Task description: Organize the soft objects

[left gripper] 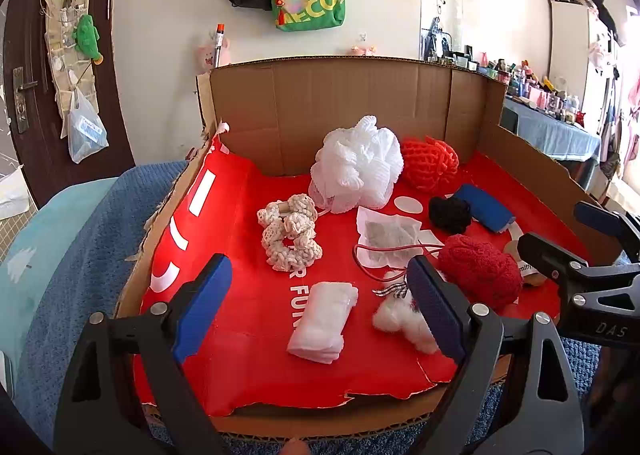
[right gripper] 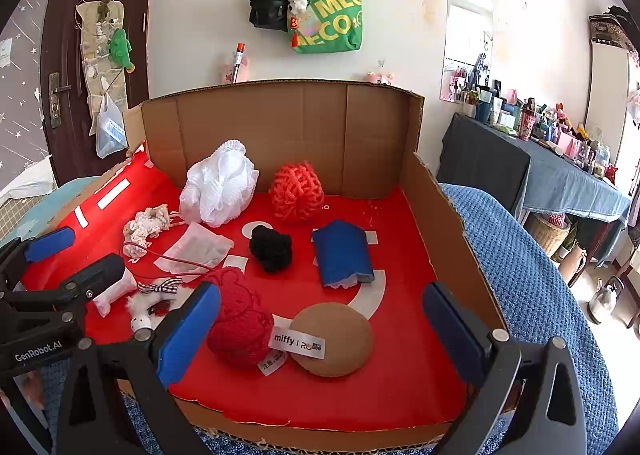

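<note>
Near edge: no wall; open way in
Far, right: cardboard walls (right gripper: 280, 127) block
Bare red liner (right gripper: 400, 375): near right, far left
Centre: soft objects crowd

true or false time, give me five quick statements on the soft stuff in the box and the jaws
1. The white mesh pouf sits beside the orange knitted ball near the back wall. True.
2. The left gripper is shut on the folded white cloth. False: its jaws stand open, holding nothing.
3. The black yarn clump lies left of the blue pad in the right wrist view. True.
4. The brown round cushion is stacked on the pouf. False: it lies on the red liner at the front.
5. The right gripper has open jaws. True.
</note>
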Tool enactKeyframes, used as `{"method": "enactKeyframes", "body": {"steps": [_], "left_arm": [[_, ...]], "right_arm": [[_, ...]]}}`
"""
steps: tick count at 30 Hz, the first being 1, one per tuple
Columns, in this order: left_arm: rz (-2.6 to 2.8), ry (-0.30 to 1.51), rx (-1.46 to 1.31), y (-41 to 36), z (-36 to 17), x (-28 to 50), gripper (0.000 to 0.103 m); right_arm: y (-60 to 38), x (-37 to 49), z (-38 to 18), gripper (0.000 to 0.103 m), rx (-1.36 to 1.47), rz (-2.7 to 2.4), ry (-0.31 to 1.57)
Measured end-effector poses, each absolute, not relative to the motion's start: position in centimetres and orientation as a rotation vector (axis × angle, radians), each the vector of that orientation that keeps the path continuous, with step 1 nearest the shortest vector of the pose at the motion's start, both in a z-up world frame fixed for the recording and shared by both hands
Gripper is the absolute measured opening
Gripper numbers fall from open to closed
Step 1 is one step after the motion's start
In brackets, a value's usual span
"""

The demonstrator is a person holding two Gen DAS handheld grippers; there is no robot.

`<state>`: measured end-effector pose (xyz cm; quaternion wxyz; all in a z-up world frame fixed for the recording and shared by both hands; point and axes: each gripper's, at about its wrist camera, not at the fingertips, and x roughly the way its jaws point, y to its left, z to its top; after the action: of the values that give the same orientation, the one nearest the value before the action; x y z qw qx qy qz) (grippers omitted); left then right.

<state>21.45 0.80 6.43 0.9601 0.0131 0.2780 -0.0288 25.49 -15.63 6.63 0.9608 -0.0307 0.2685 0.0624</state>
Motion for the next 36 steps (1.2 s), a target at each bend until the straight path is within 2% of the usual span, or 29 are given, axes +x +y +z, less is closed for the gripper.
{"method": "enactKeyframes", "body": {"steps": [8,11,22,28,36], "left_arm": [[-0.058,0.563,0.026,0.80,6.44,21.41,0.090],[-0.059,0.566,0.027,0.81,6.41,21.49,0.097],[-0.056,0.563,0.026,0.72,6.44,21.27,0.097],[-0.059,0.566,0.026,0.74,6.43,21.20,0.103],[-0.058,0.566,0.029,0.73,6.43,21.26,0.103]], "right_arm": [[-15.66,25.50,6.68,0.103,-0.061,0.127,0.544],[-15.66,25.52,6.61,0.103,-0.061,0.127,0.545],[-15.63,25.53,6.60,0.103,-0.061,0.127,0.547],[-15.62,25.54,6.61,0.103,-0.061,0.127,0.547],[-15.65,25.54,6.67,0.103,-0.060,0.126,0.548]]}}
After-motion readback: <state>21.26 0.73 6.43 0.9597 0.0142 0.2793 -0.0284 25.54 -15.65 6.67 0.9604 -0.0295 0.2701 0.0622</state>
